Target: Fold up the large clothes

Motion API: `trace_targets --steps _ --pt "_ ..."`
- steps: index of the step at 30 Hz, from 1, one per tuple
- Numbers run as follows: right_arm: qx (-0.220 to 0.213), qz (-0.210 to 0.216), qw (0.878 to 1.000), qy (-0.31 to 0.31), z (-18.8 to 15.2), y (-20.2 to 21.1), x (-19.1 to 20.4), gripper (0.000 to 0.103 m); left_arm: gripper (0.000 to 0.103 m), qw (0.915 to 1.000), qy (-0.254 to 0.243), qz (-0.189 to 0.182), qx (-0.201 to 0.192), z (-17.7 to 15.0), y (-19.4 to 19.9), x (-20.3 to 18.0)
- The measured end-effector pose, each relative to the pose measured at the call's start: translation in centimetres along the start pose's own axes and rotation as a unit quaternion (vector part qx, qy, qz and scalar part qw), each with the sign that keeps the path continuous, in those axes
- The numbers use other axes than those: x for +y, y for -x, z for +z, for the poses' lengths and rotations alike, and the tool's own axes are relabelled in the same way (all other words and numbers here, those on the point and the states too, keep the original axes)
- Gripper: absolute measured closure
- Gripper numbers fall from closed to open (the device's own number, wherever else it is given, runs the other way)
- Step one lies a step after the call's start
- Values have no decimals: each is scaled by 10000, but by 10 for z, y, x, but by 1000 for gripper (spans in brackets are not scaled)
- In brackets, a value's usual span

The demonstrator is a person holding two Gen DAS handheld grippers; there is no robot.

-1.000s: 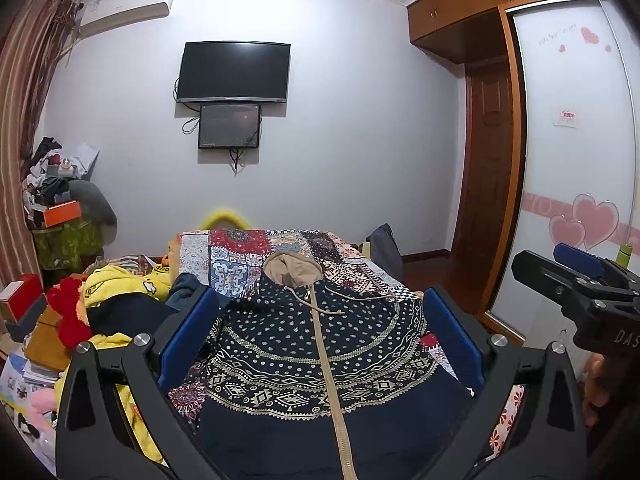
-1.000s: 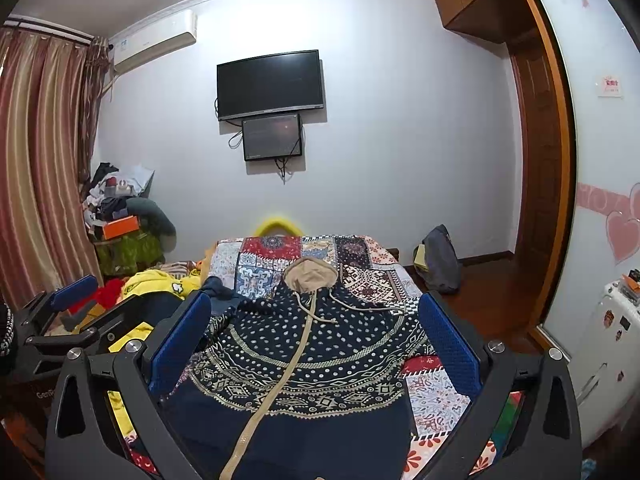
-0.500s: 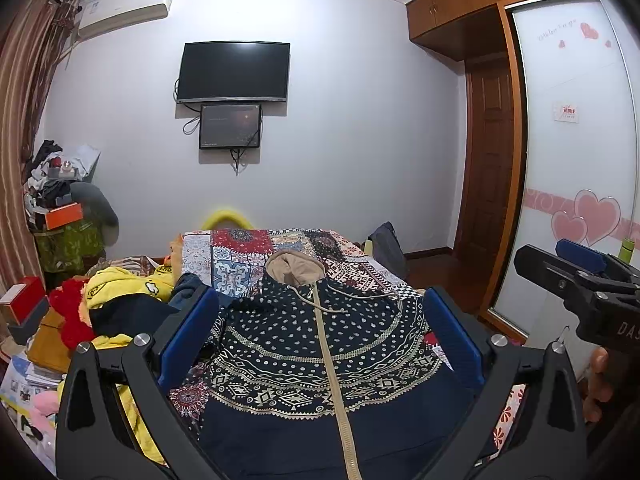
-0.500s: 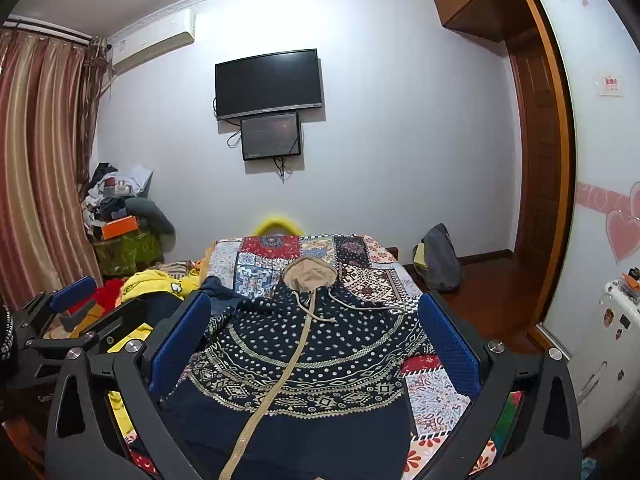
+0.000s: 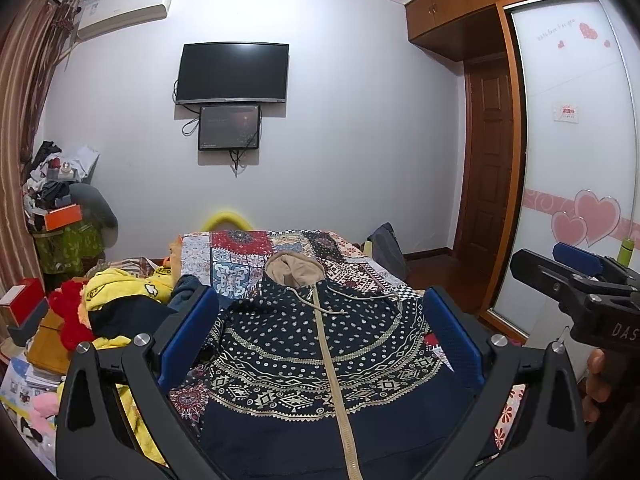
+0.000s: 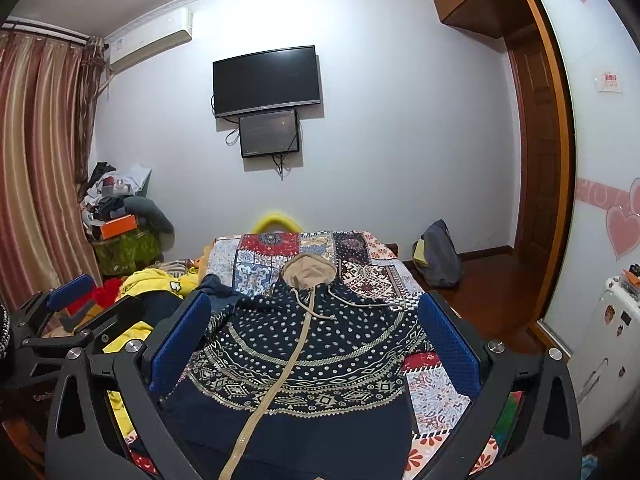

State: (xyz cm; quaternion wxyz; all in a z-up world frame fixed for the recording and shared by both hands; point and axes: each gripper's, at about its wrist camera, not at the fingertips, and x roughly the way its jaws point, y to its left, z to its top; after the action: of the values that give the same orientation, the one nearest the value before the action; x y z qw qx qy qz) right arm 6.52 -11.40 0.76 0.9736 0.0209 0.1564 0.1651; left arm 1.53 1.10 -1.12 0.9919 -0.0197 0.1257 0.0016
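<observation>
Both tongs wide open and empty above the hoodie; almost no change over the last second.

The left tongs [image 5: 320, 344] and right tongs [image 6: 312, 344] held nearly the same station as a second earlier, with only slight drift of view; jaws stood fully apart, gripping nothing. The hoodie [image 5: 320, 344] lay flat on the bed [image 5: 240, 252] directly ahead of and between the blue pads, zip up, hood farthest away. Folding judged not yet begun. The hem nearest the tongs was cut off; sleeves could not be made out; height above the cloth unclear.
</observation>
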Motion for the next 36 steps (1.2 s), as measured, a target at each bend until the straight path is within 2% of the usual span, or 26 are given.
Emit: trace_targets --steps 12,20,23,26,30,33,36 --pt "257 -215 9994 7 -4 -19 -2 0 0 10000 -33 28 20 0 -18 13" --pt "477 -252 9985 62 0 -62 -6 0 0 9993 23 325 173 4 -65 45" --pt "479 -304 9982 166 4 -85 -6 0 0 9986 195 317 376 7 -94 71" --pt "589 -280 9977 167 8 -113 -7 0 0 9967 381 469 538 9 -126 105" --pt "798 -131 9967 106 15 -159 -9 0 0 9912 611 712 938 9 -169 159" --pt "966 -100 9952 130 14 -192 -9 0 0 9820 996 790 1400 0 -201 206" --pt "1259 -96 9918 215 7 -229 -9 0 0 9675 1434 817 1918 -21 -232 250"
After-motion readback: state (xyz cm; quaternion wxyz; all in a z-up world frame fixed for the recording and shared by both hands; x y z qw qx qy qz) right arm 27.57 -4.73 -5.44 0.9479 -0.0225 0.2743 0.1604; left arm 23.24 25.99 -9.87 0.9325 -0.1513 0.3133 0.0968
